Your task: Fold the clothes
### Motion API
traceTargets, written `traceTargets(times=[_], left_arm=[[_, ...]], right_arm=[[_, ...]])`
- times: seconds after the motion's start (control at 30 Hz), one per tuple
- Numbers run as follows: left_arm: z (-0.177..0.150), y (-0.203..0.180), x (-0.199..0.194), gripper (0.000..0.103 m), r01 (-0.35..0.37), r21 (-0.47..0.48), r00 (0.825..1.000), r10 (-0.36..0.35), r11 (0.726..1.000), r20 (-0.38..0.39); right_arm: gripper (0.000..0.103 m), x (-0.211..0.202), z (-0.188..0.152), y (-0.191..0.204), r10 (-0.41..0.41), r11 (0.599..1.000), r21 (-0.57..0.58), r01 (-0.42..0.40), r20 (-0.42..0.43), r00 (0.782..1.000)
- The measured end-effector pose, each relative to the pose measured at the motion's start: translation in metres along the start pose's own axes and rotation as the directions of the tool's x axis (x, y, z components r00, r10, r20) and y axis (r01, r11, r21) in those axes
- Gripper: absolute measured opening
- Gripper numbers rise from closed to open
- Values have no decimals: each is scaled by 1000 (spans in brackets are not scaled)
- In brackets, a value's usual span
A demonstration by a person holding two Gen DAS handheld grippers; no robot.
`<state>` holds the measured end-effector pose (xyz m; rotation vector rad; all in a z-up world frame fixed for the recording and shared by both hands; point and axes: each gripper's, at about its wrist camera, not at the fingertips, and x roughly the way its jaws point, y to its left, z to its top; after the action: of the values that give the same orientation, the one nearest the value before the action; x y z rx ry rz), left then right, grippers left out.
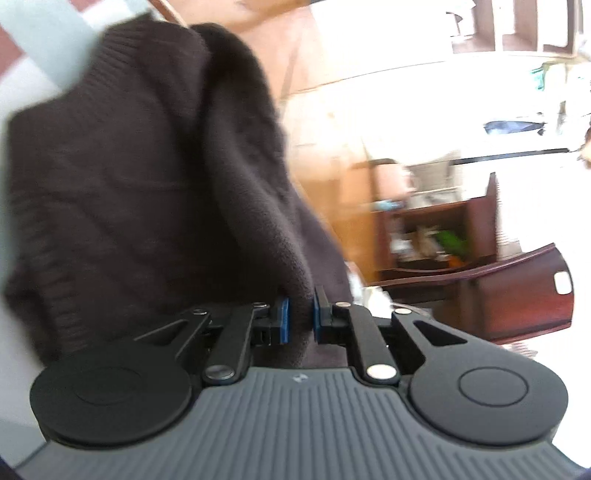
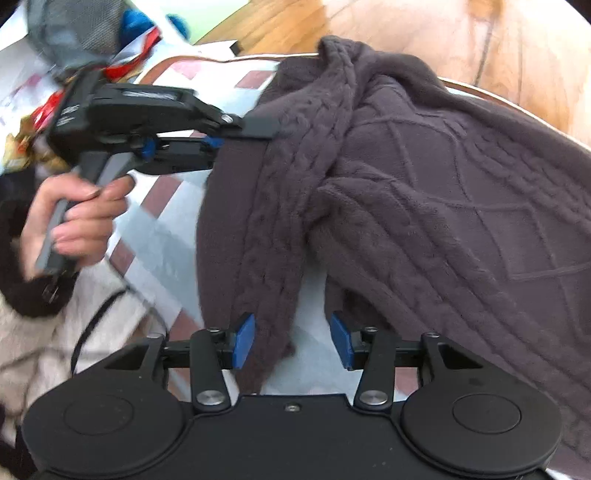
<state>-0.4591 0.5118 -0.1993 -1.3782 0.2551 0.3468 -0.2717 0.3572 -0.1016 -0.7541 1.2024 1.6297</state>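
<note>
A dark brown cable-knit sweater lies spread over a checked tablecloth. My left gripper is shut on a fold of the sweater, which rises in front of its camera. In the right wrist view that same left gripper reaches in from the left, held by a hand, and pinches the sweater's left edge. My right gripper stands open low over the near hem, with a strip of knit lying between its blue pads but not clamped.
A pile of other clothes and coloured items sits at the table's far left. A dark wooden chair and a shelf unit stand beyond the table on a wooden floor. A black cable trails by the near left edge.
</note>
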Motion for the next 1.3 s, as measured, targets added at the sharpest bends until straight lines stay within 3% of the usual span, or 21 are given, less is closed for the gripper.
traceTargets(times=[0.1, 0.2, 0.3, 0.4, 0.57, 0.7, 0.77, 0.8, 0.83, 0.9, 0.97, 1.0, 1.07, 1.13, 1.2, 1.23, 1.3], left_arm=[[1, -2, 4, 11, 109, -10, 994, -109, 994, -4], [-4, -8, 8, 11, 210, -22, 977, -210, 978, -28], [-4, -15, 9, 11, 258, -26, 965, -259, 966, -32], [-3, -22, 9, 11, 298, -24, 954, -298, 954, -10], [0, -36, 18, 11, 394, -11, 919, -394, 919, 21], [1, -52, 31, 11, 446, 49, 895, -446, 893, -30], [-5, -57, 30, 11, 449, 70, 894, -448, 891, -34], [-10, -58, 30, 11, 450, 66, 893, -449, 891, -34], [-14, -60, 30, 11, 452, 71, 892, -450, 889, -39], [-15, -63, 31, 11, 445, 87, 896, -443, 891, -42], [-14, -64, 30, 11, 427, 105, 904, -426, 898, -35], [-13, -63, 27, 12, 399, 117, 916, -400, 909, -17], [-10, -61, 18, 15, 309, 176, 947, -319, 935, 32], [-5, -65, 9, 15, 216, 255, 965, -245, 942, 88], [4, -62, 1, 15, 135, 280, 972, -183, 950, 150], [10, -60, -2, 15, 94, 282, 972, -149, 955, 182], [20, -56, -9, 15, 11, 282, 966, -83, 959, 244]], right_arm=[[57, 17, 10, -11, 15, 994, 108, -21, 57, 998], [67, 33, 15, -21, 61, 970, 228, -79, 85, 994], [70, 37, 8, -25, 78, 957, 270, -107, 118, 990], [70, 24, -4, -23, 112, 952, 266, -154, 165, 980], [70, -11, -16, -15, 192, 954, 176, -241, 255, 948], [72, -29, -8, -17, 118, 967, 172, -185, 339, 933], [71, -33, -2, -24, 83, 972, 175, -158, 373, 924], [65, -37, 1, -26, 58, 977, 167, -135, 396, 916], [36, -40, 5, -27, 31, 982, 155, -104, 417, 908], [13, -49, 14, -33, -18, 990, 134, -46, 439, 898], [12, -56, 20, -38, -70, 991, 134, 6, 479, 875], [11, -60, 23, -39, -99, 990, 133, 38, 494, 864], [10, -62, 35, -44, -187, 980, 150, 131, 472, 862], [10, -65, 57, -50, -309, 951, 136, 277, 424, 852], [9, -75, 88, -61, -421, 902, 91, 422, 406, 811], [9, -85, 108, -71, -473, 873, 99, 478, 417, 776], [13, -107, 152, -101, -577, 805, 174, 567, 452, 680]])
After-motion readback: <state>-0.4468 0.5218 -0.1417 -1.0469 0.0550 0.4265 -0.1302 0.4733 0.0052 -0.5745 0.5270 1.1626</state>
